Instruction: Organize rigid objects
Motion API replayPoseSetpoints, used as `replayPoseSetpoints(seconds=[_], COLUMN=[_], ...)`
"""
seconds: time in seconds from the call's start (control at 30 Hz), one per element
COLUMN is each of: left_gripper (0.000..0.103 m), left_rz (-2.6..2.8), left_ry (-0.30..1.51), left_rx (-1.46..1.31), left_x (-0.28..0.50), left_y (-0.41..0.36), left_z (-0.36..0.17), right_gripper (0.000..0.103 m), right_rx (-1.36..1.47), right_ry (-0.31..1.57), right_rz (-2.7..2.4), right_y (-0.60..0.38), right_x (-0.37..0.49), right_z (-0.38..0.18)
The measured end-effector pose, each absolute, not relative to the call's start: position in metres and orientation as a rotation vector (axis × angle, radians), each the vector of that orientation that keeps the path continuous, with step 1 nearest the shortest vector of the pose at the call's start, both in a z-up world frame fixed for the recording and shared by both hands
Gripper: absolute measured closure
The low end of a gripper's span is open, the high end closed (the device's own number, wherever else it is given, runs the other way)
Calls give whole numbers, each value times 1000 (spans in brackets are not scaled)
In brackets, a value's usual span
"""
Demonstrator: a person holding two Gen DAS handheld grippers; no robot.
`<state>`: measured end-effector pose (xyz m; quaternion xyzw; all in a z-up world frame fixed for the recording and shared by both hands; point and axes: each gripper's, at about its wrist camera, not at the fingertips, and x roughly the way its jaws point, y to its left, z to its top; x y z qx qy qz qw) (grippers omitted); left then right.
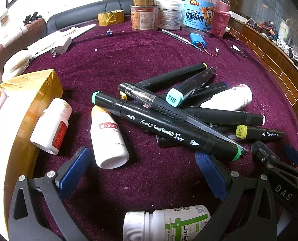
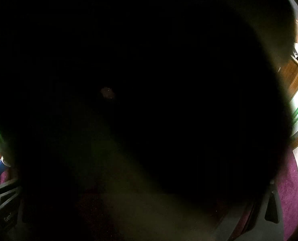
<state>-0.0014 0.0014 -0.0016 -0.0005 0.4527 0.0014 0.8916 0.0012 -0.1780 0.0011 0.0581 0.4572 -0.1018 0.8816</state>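
A deep purple velvety tablecloth [image 1: 149, 56] fills most of the left wrist view. At the left edge stands a cardboard box wrapped in shiny gold-brown tape [image 1: 26, 92], its white inner wall showing. Along the top of the frame is a row of plastic jars; the biggest is a clear tub with a blue cartoon label [image 1: 199, 12], with a yellow tape roll [image 1: 110, 17] to their left.

In the middle of the frame lies a heap of black art markers [image 1: 189, 108], crossing one another. The long black marker with green ends printed "Touch ART MARKER" [image 1: 165, 128] lies on top, running from centre left down to lower right, and a clear-capped pen [image 1: 149, 100] crosses it. A white bottle [image 1: 229, 98] lies at the heap's right side.

Left of the heap, a white pill bottle with a red label [image 1: 52, 125] leans against the box, and a second white bottle with a yellow-orange top [image 1: 108, 138] lies just beside it. A white bottle with a green label [image 1: 165, 224] lies at the bottom edge.

The left gripper [image 1: 145, 168], with blue ribbed pads, is spread wide with nothing between the fingers, near the second bottle. The right gripper [image 1: 275, 156] shows in the lower right corner; I cannot tell its state. The right wrist view is almost wholly dark, with only slivers of cloth at its edges.
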Motion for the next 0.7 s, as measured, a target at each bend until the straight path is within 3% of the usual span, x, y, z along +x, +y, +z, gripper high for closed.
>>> replayPoseSetpoints(seconds=[0.7], left_gripper=[0], left_rz=[3], left_ry=[940], left_rx=[-2], left_x=[-2], left_y=[2], left_z=[0], right_gripper=[1], right_rx=[121], right_ry=[952], right_rz=[-212], right_y=[-178], right_x=[1], right_z=[2])
